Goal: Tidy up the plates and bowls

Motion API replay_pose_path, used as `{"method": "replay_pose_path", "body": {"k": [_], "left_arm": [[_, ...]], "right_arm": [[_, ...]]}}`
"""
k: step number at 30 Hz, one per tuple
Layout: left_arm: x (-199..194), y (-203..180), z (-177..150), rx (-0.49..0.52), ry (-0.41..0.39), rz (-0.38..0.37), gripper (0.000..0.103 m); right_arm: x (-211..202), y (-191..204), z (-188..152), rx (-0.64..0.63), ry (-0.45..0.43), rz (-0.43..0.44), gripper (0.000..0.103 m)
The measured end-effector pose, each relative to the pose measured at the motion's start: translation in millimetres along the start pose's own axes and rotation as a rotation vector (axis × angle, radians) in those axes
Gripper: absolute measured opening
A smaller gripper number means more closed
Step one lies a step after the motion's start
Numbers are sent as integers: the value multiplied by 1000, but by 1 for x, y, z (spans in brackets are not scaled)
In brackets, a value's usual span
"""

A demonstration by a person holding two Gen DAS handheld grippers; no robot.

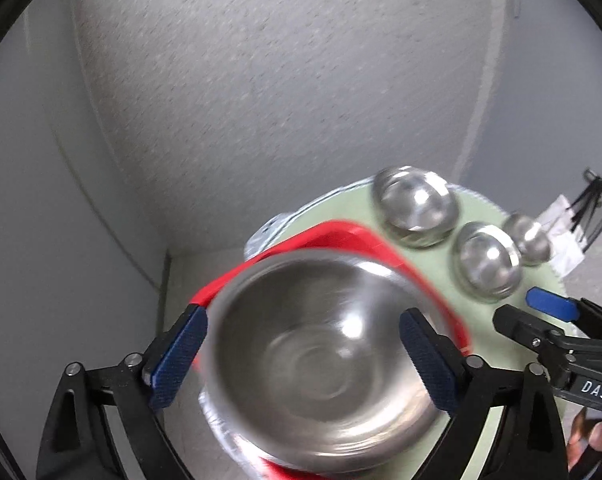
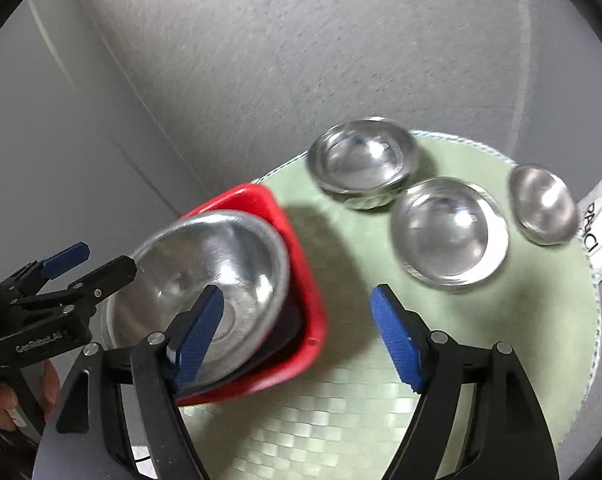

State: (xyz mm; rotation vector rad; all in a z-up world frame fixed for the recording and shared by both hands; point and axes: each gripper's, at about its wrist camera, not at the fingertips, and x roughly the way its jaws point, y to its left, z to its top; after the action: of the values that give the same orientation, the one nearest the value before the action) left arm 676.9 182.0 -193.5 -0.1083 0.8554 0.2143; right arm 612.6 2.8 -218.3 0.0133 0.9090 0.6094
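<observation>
Four steel bowls in view: large bowl sits in the red square plate at 9 o'clock on the green mat, presumably the nesting base; three smaller bowls line up toward 1 o'clock. Left gripper straddles the large bowl, tongs apart, contact unclear. Right gripper tongs apart, holding nothing.
</observation>
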Motion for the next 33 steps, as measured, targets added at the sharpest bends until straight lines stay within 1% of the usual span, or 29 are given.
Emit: {"method": "replay_pose_path", "body": {"k": [4, 8, 10, 11, 13, 14, 17, 21, 23, 26, 33], "left_arm": [[-17, -33, 5, 22, -37, -37, 99], [-17, -88, 17, 44, -51, -75, 101], [-8, -119, 25, 49, -50, -76, 101], [-3, -137, 30, 55, -49, -76, 101], [10, -171, 40, 68, -29, -83, 101], [19, -182, 45, 71, -22, -86, 101], [40, -223, 58, 77, 5, -83, 101], [67, -268, 72, 96, 28, -84, 101], [84, -285, 82, 118, 49, -69, 101], [115, -302, 98, 142, 83, -42, 101], [191, -331, 127, 177, 185, -27, 101]], "right_arm": [[-26, -36, 2, 18, -39, -2, 79], [-50, -88, 12, 27, -70, -8, 80], [-58, -112, 19, 27, -81, -12, 80], [-62, -131, 24, 30, -83, -22, 80], [-66, -163, 33, 35, -83, -37, 80], [-68, -175, 36, 37, -81, -41, 80], [-64, -219, 47, 36, -65, -56, 80], [-51, -259, 57, 37, -31, -56, 80], [-44, -276, 60, 47, -16, -52, 80], [-30, -293, 63, 62, 2, -51, 80], [8, -316, 67, 99, 58, -53, 80]]}}
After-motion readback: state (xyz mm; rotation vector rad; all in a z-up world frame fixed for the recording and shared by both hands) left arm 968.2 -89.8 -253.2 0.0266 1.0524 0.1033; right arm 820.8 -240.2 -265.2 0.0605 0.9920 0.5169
